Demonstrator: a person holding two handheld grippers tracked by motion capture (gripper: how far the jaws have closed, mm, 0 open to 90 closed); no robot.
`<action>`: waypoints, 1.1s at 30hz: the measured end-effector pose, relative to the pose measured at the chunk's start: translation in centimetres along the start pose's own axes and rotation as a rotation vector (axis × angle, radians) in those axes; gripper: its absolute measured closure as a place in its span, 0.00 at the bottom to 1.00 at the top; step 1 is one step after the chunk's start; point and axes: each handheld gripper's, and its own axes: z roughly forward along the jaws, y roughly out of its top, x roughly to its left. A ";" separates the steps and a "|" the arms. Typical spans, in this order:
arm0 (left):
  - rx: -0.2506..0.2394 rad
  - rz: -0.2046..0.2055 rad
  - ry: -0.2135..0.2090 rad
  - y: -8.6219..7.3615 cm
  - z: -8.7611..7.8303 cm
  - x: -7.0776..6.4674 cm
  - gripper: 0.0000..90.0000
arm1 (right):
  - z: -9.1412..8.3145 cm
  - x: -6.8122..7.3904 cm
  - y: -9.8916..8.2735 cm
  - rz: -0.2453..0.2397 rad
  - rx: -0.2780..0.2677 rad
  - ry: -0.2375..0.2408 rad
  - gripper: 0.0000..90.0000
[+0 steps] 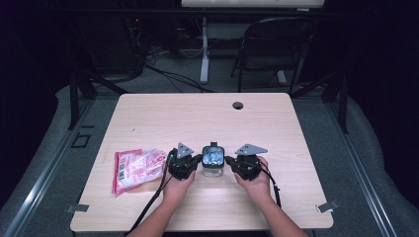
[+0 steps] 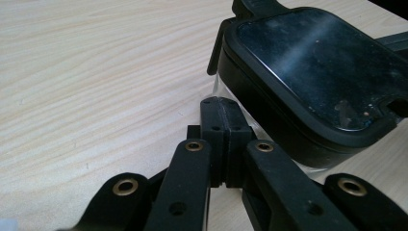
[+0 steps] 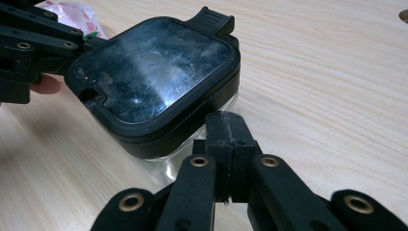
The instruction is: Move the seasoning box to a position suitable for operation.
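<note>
Container [image 1: 213, 160] with a dark tinted lid and clear walls stands on the pale wooden table [image 1: 163, 118], near its front edge, flanked by two hand-held tools. Left tool [image 1: 196, 159] meets the container's left side with both jaws pressed together, empty. Right tool [image 1: 228, 160] sits against the opposite side, jaws likewise closed on nothing. A pink-and-white plastic packet [image 1: 136, 169] lies just left of the left hand [image 1: 179, 183].
</note>
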 end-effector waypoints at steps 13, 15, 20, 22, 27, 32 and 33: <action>0.016 0.024 -0.017 -0.1 -0.4 -0.3 1.00 | -1.1 1.1 -0.7 -0.018 0.018 0.015 1.00; 0.020 0.041 -0.023 -0.1 -0.6 -0.3 1.00 | -1.2 1.2 -0.9 -0.006 0.018 0.024 1.00; 0.020 0.036 -0.050 -0.5 -1.0 -0.4 1.00 | -1.7 1.8 -1.4 -0.014 0.018 0.022 1.00; 0.015 0.040 -0.056 -0.8 -1.3 -0.5 1.00 | -1.9 2.1 -1.5 -0.013 0.021 0.018 1.00; 0.025 0.062 -0.068 -1.0 -1.8 -0.6 1.00 | -2.4 3.1 -1.9 -0.023 0.026 0.006 1.00; 0.034 0.074 -0.090 -1.3 -2.9 -0.5 1.00 | -2.8 3.8 -1.9 -0.071 0.051 0.026 1.00; 0.035 0.075 -0.084 -1.3 -3.1 -0.6 1.00 | -3.0 3.8 -1.8 -0.070 0.053 0.038 1.00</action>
